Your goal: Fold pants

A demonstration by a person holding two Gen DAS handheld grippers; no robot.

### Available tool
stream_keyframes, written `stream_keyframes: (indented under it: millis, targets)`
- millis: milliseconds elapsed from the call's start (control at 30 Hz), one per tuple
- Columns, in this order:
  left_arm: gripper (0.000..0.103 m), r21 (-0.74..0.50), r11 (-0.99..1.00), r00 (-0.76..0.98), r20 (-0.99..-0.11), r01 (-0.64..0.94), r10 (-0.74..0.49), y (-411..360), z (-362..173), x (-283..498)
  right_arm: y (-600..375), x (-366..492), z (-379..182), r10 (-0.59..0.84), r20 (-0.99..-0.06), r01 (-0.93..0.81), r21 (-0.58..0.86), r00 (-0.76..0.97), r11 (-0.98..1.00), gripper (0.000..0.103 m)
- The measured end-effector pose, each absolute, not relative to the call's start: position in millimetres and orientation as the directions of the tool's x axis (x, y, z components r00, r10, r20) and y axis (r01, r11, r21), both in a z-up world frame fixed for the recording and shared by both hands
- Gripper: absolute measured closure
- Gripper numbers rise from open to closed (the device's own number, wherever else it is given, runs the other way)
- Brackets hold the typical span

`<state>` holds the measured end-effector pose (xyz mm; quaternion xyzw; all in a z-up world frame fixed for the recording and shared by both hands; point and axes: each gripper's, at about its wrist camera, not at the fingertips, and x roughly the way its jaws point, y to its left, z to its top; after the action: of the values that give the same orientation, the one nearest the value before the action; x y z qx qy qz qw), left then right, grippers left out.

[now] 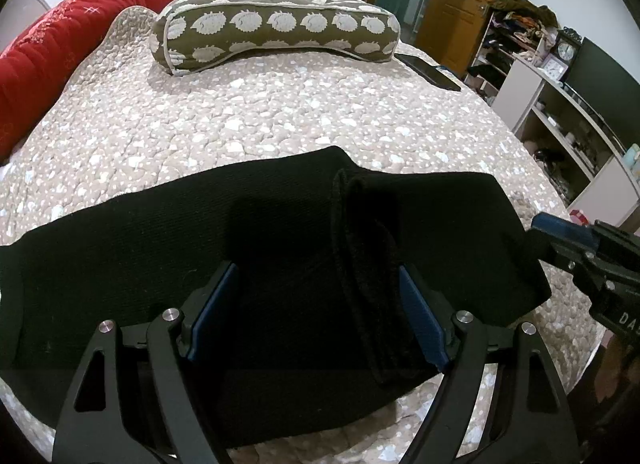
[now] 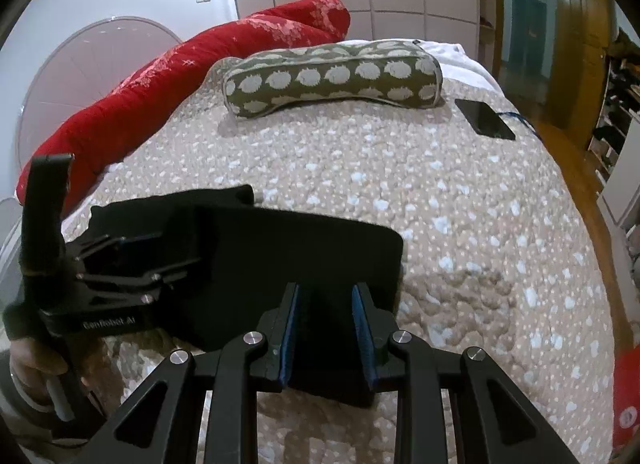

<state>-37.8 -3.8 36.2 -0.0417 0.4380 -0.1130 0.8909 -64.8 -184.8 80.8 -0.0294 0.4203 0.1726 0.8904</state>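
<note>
Since my left wrist camera looks straight down its own fingers, I start there: the black pants [image 1: 200, 248] lie across the near part of the quilted bedspread [image 1: 248, 120], already doubled into a long band, with a thicker folded edge [image 1: 372, 264] running between my left gripper [image 1: 316, 312] pads. That gripper is spread wide, its blue pads either side of the cloth and pinching nothing that I can see. At the right edge of this view my right gripper [image 1: 560, 236] reaches the end of the band. I judge the lengthwise fold done and at least one crosswise fold under way, with a final fold and flattening left. From the right wrist camera, the pants [image 2: 304, 248] show a squared corner toward the middle of the bed, and my right gripper [image 2: 326, 328] sits partly open with the near hem between its pads; the cloth is too dark here for me to say whether the pads touch it. My left gripper [image 2: 132, 260] rests over the far-left part of the garment. As for containers, I see none on the bed: only a patterned bolster [image 2: 332, 80], a red quilt [image 2: 180, 76] and a dark phone [image 2: 484, 118], all well apart from the pants.
</note>
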Motion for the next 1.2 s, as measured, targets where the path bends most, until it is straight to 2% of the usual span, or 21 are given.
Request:
stream_keyframes:
  millis: [333,567,667,733,800,900,967,1033,1200]
  targets:
    - [0.022,-0.201,0.971,0.578,-0.78,0.132,-0.24,13.4,45.3,-48.0,-171.4,-51.8,81.6,0.31,-0.757,-0.359,0.108,0.575,0.927,0.078]
    - [0.022,-0.197,0.98,0.603,-0.78,0.022,-0.17,60.5,51.1,-73.0,-140.7,-39.2,75.0,0.36,-0.762,-0.433,0.116,0.538,0.894,0.078]
    - [0.022,-0.221,0.974,0.606,-0.781,-0.038,-0.154,83.9,50.7,-84.5,-114.7,-32.2,58.7,0.376,-0.793,-0.488,0.116,0.479,0.865,0.077]
    - [0.022,-0.238,0.968,0.612,-0.779,-0.084,-0.138,102.6,50.6,-94.6,-104.5,-30.0,52.5,0.361,-0.805,-0.498,0.095,0.471,0.862,0.072]
    - [0.022,-0.263,0.956,0.615,-0.777,-0.126,-0.133,121.1,50.4,-104.4,-99.6,-28.4,57.0,0.357,-0.803,-0.504,0.082,0.478,0.86,0.072]
    - [0.022,-0.34,0.924,0.635,-0.756,-0.176,-0.157,148.4,49.6,-121.7,-95.2,-23.4,73.0,0.427,-0.772,-0.53,0.138,0.472,0.836,0.072]
    - [0.022,-0.394,0.897,0.649,-0.74,-0.203,-0.178,161.7,49.4,-131.3,-80.2,-15.4,82.1,0.487,-0.752,-0.57,0.183,0.443,0.801,0.066]
    - [0.022,-0.374,0.888,0.649,-0.751,-0.268,-0.121,170.0,51.0,-141.5,-59.8,-7.3,85.1,0.541,-0.737,-0.616,0.216,0.406,0.757,0.057]
    - [0.022,-0.399,0.861,0.641,-0.759,-0.316,-0.117,189.6,46.6,-155.2,22.3,13.8,76.7,0.627,-0.736,-0.751,0.257,0.256,0.609,0.055]
